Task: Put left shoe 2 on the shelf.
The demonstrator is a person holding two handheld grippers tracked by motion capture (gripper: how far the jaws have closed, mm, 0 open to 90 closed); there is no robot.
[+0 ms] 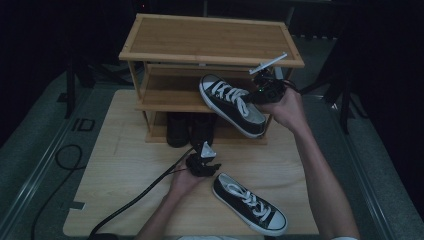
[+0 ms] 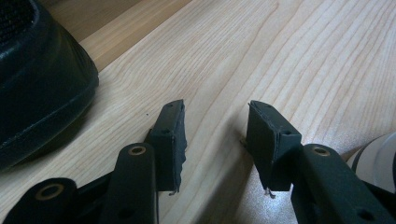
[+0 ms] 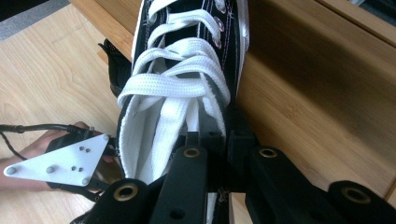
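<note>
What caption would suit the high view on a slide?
The right gripper carries a black sneaker to the wooden shoe rack; its mate lies beside the left gripper.

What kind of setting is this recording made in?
Probably a staged recording bench in a dark room, not a home: a bamboo shoe rack stands on a pale wooden tabletop, with black sneakers around it and cables trailing off.
</note>
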